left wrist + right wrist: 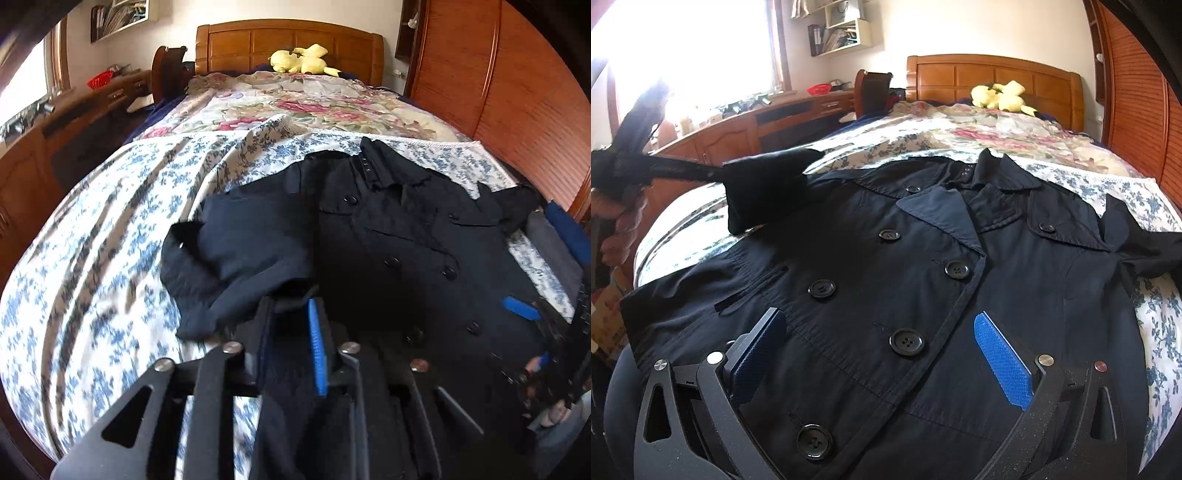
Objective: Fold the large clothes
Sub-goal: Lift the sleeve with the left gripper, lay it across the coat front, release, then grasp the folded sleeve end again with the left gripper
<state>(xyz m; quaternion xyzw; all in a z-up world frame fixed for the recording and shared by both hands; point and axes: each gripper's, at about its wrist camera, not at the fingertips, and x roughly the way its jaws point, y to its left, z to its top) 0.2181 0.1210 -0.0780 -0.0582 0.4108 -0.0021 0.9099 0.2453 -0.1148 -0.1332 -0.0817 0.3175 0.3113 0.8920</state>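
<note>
A dark navy double-breasted coat (923, 258) lies face up on the bed, collar toward the headboard; it also shows in the left wrist view (406, 251). My left gripper (291, 302) is shut on the coat's left sleeve (240, 251) and holds it lifted over the coat's left side; the sleeve shows stretched from the hand in the right wrist view (761, 184). My right gripper (882, 325) is open, its blue pads (1004, 362) spread just above the coat's buttoned front. It appears at the right in the left wrist view (521, 308).
The bed has a blue floral sheet (110, 240) and a floral quilt (314, 107) with a yellow plush toy (303, 61) by the wooden headboard. A wooden desk (768, 122) runs along the left; a slatted wardrobe (517, 92) stands at the right.
</note>
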